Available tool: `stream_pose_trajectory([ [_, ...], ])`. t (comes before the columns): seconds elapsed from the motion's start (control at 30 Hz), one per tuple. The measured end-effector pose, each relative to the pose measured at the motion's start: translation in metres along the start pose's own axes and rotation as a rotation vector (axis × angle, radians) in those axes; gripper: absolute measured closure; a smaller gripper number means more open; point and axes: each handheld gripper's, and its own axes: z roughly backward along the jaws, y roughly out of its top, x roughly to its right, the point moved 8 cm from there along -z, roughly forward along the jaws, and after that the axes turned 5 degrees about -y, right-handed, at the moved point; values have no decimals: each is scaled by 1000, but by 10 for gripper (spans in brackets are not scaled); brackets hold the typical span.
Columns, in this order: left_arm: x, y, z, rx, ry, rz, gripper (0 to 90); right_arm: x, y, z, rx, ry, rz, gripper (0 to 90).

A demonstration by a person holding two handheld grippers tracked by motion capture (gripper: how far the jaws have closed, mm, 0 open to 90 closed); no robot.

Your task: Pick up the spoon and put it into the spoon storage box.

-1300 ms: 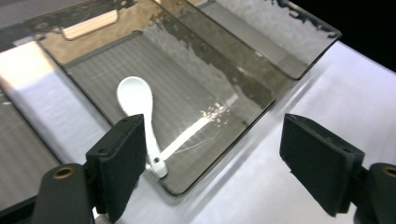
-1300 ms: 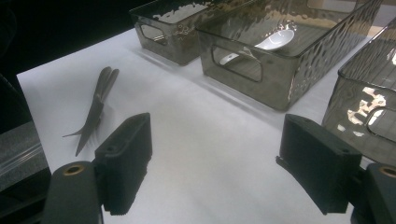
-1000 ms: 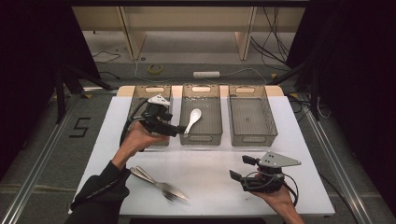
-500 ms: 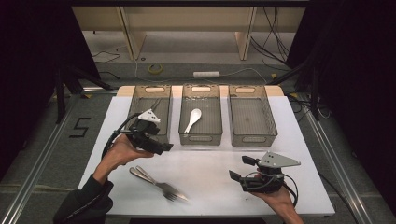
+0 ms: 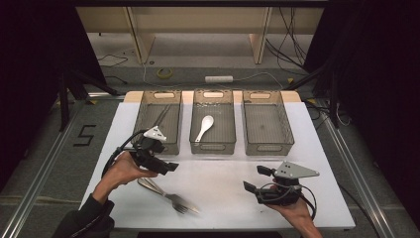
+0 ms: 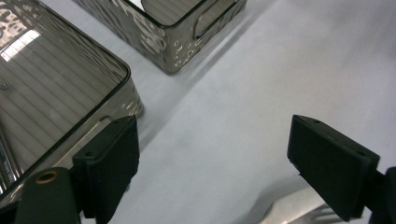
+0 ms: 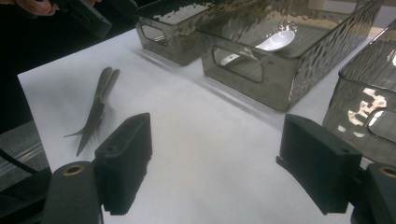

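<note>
Two metal forks [image 5: 168, 194] lie stacked on the white table [image 5: 223, 173], just below and slightly to the right of the left tongs [image 5: 171, 167], which hover above them with jaws spread wide and nothing between. In the left gripper view the tines [image 6: 299, 212] show at the bottom edge, between the two black jaws, so the forks sit almost directly under the opening. The right tongs [image 5: 250, 191] rest low near the table, well to the right of the forks, also spread and empty; from them the forks [image 7: 95, 109] lie ahead and to the left.

Beyond the left tongs stand three smoky plastic bins: the left bin [image 5: 158, 121] nearest them holds thin utensils, the middle bin [image 5: 212, 124] a white spoon [image 5: 204, 126], the right bin [image 5: 267, 121] looks bare.

Stainless forks are likely light, rigid and slick, and they lie flat, so the pads could skate off. The narrow neck between handle and tines seems the best place to pinch, across the width. Since two lie together, one may slide off the other when lifted.
</note>
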Motion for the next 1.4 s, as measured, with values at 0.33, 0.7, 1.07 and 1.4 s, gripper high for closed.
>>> stream_pose_trajectory([
  [0.33, -1, -18, 1, -77, 8, -10, 165, 0, 0, 1, 4, -3, -3, 261],
  [0.7, 0, -38, -3, -148, 9, -28, 165, 2, -2, 2, 0, -5, -3, 262],
  [1.07, 1, -50, -3, -195, 11, -29, 160, 2, -2, 2, 0, -3, -6, 261],
  [1.4, 1, -62, -5, -284, 25, -50, 160, 1, -2, 2, -2, 0, -7, 262],
])
